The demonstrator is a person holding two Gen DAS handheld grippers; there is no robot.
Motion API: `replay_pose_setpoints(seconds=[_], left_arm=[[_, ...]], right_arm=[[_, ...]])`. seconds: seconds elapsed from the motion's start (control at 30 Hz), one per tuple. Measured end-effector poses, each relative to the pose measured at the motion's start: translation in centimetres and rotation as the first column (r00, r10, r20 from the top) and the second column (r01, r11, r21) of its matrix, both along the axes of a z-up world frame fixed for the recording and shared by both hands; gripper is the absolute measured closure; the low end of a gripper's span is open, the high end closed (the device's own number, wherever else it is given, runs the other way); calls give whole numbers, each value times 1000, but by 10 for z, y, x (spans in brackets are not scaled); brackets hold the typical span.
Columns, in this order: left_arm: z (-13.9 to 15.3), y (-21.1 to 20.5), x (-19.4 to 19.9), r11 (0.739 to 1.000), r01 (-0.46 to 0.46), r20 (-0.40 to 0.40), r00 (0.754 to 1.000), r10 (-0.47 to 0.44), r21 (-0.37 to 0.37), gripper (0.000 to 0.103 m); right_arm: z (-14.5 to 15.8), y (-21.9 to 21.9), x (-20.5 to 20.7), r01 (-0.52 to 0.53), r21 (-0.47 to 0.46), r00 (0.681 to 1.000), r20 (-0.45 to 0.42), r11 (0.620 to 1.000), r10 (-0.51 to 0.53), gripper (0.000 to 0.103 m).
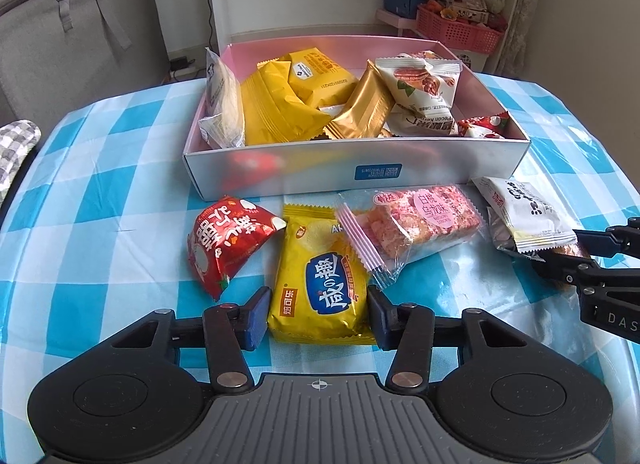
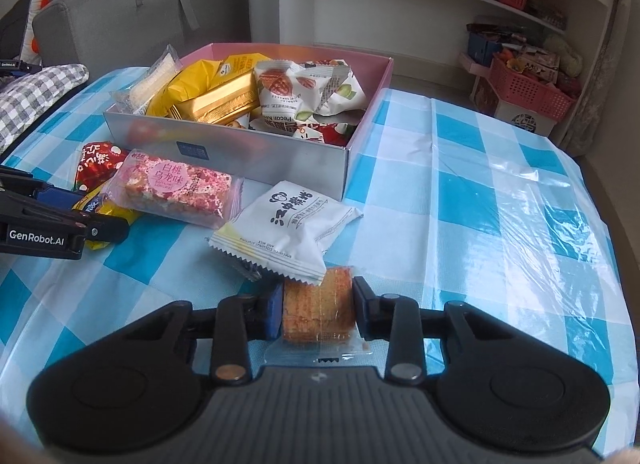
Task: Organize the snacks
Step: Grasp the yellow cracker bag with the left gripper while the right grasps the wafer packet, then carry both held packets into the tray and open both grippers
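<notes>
Bare checked cloth (image 2: pixel 500 191) right of the box (image 2: pixel 280 159); loose packets (image 1: pixel 412 223) crowding its near wall

"GenRobot.AI" is printed in white on the black body of the left tool (image 2: pixel 108 223). The letters "DAS" are seen on the right tool (image 1: pixel 532 252); the rest is cut off. "Pecan Ke…" can be read upside down on a white nut packet (image 1: pixel 430 121) in the box (image 1: pixel 360 171). "白桃乌龙味" is printed on a pink round label on the clear-wrapped pink bar (image 2: pixel 176 193). "AND MILK" is made out on the white sachet (image 2: pixel 288 227); its other lettering is too small.
</notes>
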State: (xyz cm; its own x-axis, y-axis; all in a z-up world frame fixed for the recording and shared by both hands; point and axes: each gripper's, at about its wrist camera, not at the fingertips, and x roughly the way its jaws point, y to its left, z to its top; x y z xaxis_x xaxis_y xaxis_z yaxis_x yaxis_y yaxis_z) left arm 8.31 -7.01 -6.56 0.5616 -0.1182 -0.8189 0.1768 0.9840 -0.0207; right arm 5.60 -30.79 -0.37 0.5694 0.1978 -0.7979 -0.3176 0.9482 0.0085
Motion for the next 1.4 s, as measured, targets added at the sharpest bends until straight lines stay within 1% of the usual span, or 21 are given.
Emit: replay_pose_setpoints(seconds=[0.37,0.8,0.93,1.13,1.4], left_arm=[[11,2,-10,1000,17,8,1000,-17,2,56],[33,11,-29,999,36,45,998,-36,-9,56],[40,13,-35,999,43,70,997,-42,-5,56],[50,19,-39,999,41,97,995,-39,-22,56],[58,23,-31,999,24,120,993,-19,-40,56]], right_arm=[[8,4,-9,1,-36,1000,-20,999,-2,71],[33,14,-27,-12,-15,1000,22,1000,13,71],[42,18,-32,-18,5,999,39,1000,18,71],[55,24,-33,-16,48,998,62,999,13,71],[63,30,-19,11,103,996,85,995,-20,71]])
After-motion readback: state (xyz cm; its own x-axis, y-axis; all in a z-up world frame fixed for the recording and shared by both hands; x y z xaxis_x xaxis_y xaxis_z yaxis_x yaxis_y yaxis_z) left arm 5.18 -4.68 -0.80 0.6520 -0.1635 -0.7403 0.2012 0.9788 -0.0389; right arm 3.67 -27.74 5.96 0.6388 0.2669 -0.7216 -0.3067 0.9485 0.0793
